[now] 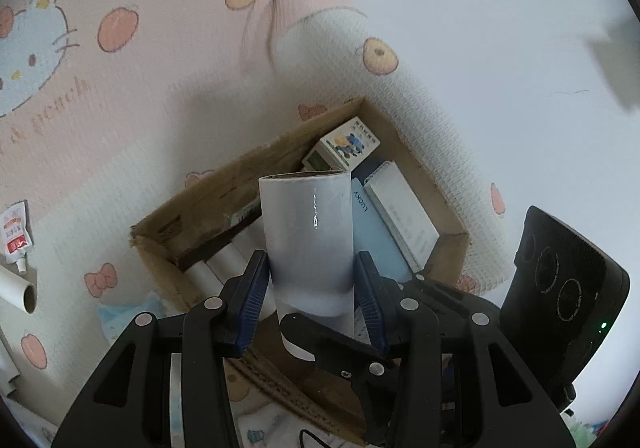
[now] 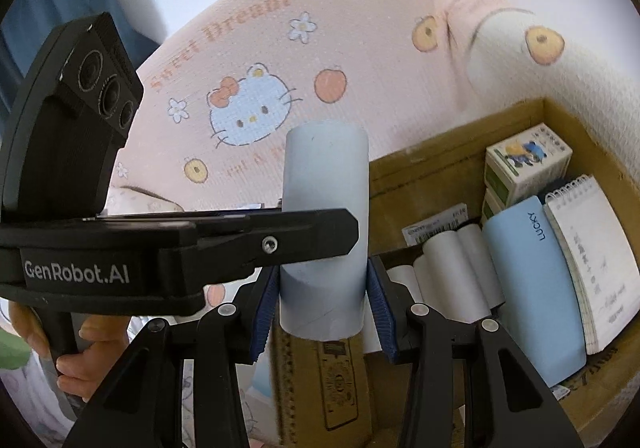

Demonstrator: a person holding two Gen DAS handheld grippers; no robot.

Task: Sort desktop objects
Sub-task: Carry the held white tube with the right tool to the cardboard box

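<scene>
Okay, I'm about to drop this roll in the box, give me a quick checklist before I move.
1. Left gripper pads on roll: ok, both sides touch.
2. Right gripper pads on roll: ok.
3. Only one gripper holding: not ok, both clamp the same roll and cross each other.
4. Roll over box: ok, it seems to hang above the near part.
5. Free slot inside: cannot tell; stored rolls, blue case and notepad fill most of the floor.
</scene>
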